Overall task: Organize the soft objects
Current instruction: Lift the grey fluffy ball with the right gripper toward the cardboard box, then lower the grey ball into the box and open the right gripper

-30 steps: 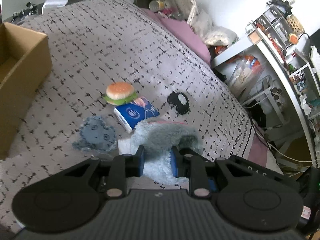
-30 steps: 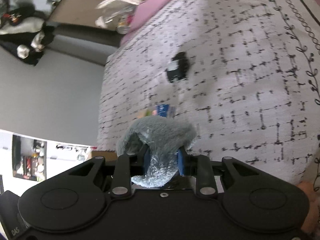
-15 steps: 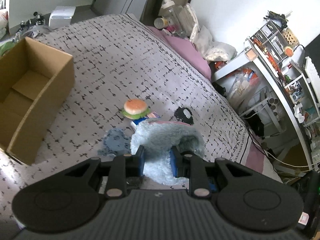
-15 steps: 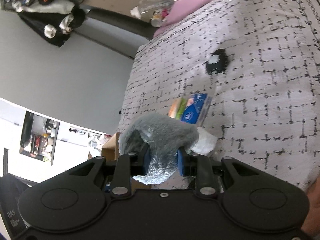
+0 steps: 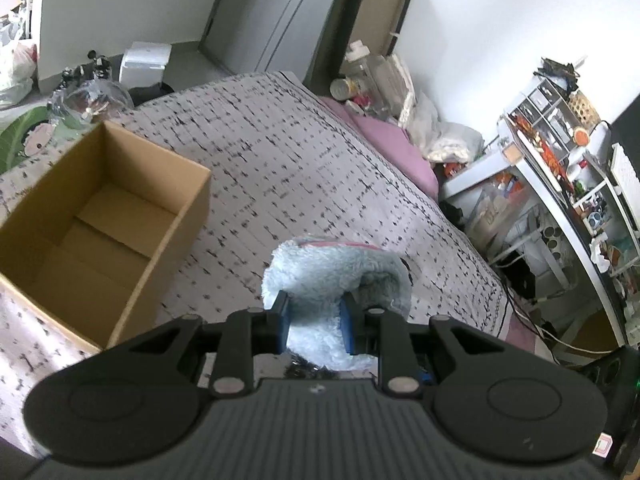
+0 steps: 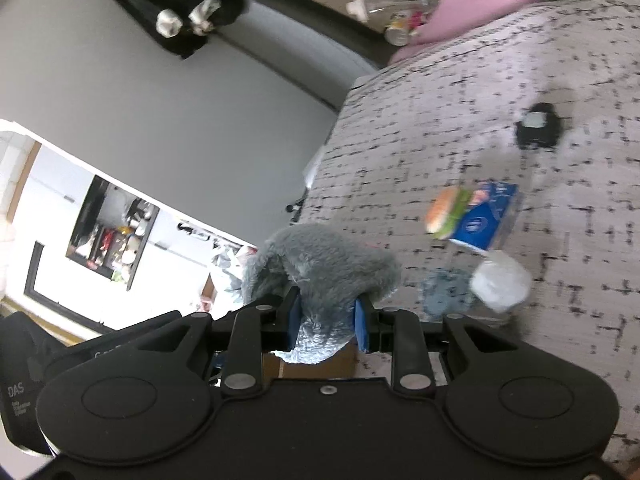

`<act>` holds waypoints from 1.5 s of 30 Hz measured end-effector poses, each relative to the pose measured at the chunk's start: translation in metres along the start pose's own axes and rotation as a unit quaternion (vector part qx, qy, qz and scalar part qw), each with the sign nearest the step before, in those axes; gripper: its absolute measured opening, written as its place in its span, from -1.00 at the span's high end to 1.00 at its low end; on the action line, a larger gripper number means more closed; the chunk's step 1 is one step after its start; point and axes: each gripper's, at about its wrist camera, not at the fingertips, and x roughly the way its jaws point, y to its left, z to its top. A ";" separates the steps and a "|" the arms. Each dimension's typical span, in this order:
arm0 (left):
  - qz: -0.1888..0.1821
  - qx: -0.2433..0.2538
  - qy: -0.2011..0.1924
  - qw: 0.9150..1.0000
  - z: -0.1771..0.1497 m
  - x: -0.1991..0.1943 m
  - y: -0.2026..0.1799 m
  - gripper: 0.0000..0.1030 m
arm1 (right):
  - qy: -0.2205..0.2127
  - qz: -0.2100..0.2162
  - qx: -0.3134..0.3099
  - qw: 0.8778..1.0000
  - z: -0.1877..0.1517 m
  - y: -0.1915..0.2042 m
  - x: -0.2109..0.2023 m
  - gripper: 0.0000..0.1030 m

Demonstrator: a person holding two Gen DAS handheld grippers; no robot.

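Both grippers are shut on one fluffy grey-blue plush cloth, held up above the bed. My left gripper (image 5: 314,322) pinches one part of the cloth (image 5: 332,268); my right gripper (image 6: 326,326) pinches another part (image 6: 324,268). An open, empty cardboard box (image 5: 96,216) sits on the bed to the left in the left wrist view. On the bedspread in the right wrist view lie a toy burger (image 6: 446,212), a blue tissue pack (image 6: 486,220), a white crumpled tissue (image 6: 500,284), a flat blue-grey cloth piece (image 6: 444,292) and a small black object (image 6: 538,124).
The patterned bedspread (image 5: 288,168) fills the middle. A pink pillow (image 5: 392,144) and bottles lie at the far end. A cluttered white shelf unit (image 5: 560,184) stands to the right of the bed. A grey wall (image 6: 160,80) is to the left in the right wrist view.
Both grippers have risen with the plush cloth and swung left. The box has come fully into the left wrist view, and the burger and tissue pack have dropped out of it.
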 end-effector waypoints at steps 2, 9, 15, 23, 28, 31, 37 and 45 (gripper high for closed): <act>0.003 0.000 -0.005 1.000 0.004 -0.004 0.005 0.53 | 0.006 0.007 -0.014 1.000 0.000 0.007 0.006 0.48; 0.005 -0.008 -0.020 1.000 0.017 -0.019 0.028 0.53 | 0.024 0.033 -0.055 0.998 -0.002 0.030 0.025 0.48; 0.018 -0.014 -0.032 0.999 0.027 -0.029 0.050 0.53 | 0.057 0.063 -0.087 0.993 -0.006 0.047 0.046 0.48; 0.031 -0.033 -0.041 0.998 0.035 -0.038 0.081 0.53 | 0.090 0.078 -0.135 0.984 -0.010 0.070 0.073 0.48; 0.039 -0.055 -0.042 0.997 0.036 -0.037 0.101 0.55 | 0.110 0.077 -0.149 0.980 -0.014 0.077 0.090 0.47; 0.047 -0.067 -0.042 0.996 0.036 -0.034 0.113 0.57 | 0.124 0.076 -0.152 0.978 -0.018 0.081 0.101 0.46; 0.064 -0.086 -0.040 0.993 0.035 -0.030 0.137 0.58 | 0.137 0.079 -0.164 0.974 -0.028 0.087 0.121 0.35; 0.079 -0.121 -0.029 0.989 0.037 -0.020 0.168 0.58 | 0.145 0.068 -0.169 0.972 -0.036 0.091 0.124 -0.02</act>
